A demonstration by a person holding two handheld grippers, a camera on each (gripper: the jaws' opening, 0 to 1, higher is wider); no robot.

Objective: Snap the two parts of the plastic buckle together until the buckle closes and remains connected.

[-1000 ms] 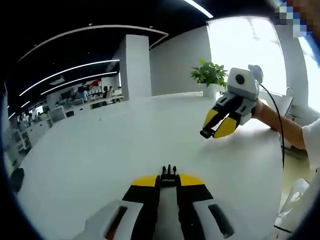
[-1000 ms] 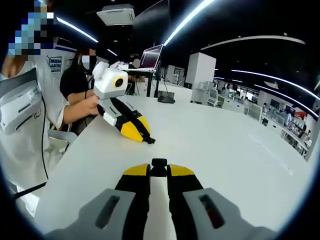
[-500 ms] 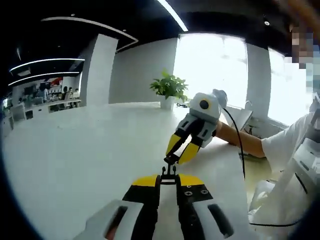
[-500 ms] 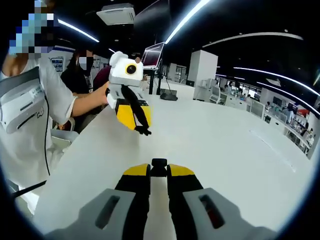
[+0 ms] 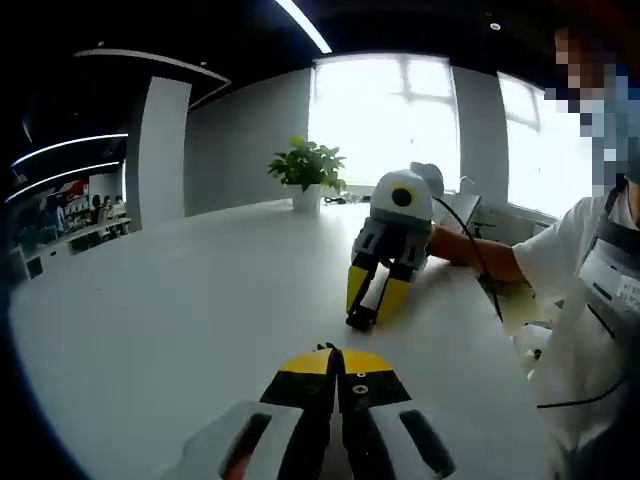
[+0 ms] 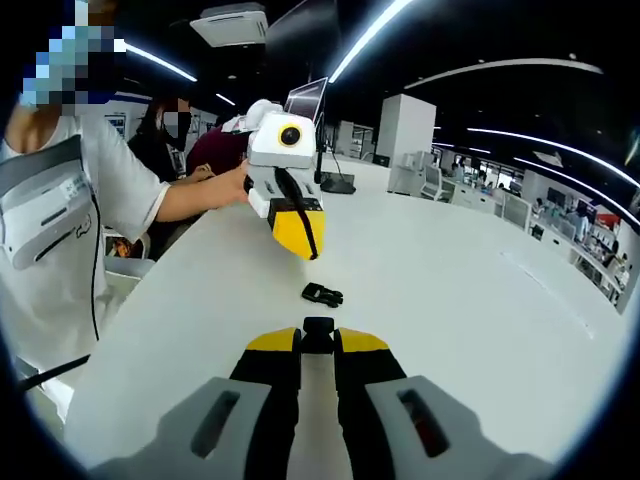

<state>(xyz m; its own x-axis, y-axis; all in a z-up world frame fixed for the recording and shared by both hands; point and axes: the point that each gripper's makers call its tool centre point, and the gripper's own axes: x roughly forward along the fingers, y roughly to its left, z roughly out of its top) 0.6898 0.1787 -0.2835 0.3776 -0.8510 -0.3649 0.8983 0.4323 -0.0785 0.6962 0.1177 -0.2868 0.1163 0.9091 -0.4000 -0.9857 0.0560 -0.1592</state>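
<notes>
Two jaws of your right gripper (image 6: 318, 342) are clenched on a small black buckle half (image 6: 318, 327), which sits pinched between the yellow tips and sticks out a little past them. Just beyond those tips, a second black buckle half (image 6: 322, 294) lies loose on the white table (image 6: 470, 300), flat and apart from the held one. Above and a little left of that loose piece hangs your left gripper (image 5: 335, 360), tips pointing down at the table. In the right gripper view its yellow jaws look pressed together, with only a dark line between them. In the left gripper view they also meet, and no buckle piece shows clearly between them.

From the left gripper view, your right gripper stands across the table with its tips angled down near the surface and something dark at their end. A cable (image 5: 470, 260) runs from it along your forearm (image 5: 480, 258).

Farther out in that view, a white pot (image 5: 306, 199) stands on the far side of the table before a bright window (image 5: 385, 115), and it holds a leafy green plant (image 5: 305, 165). In the right gripper view, an open laptop (image 6: 305, 103) stands at the far left end of the table. A person in a dark top (image 6: 160, 150) sits behind your white sleeve (image 6: 125, 200). Rows of office desks (image 6: 560, 215) stretch away on the right.
</notes>
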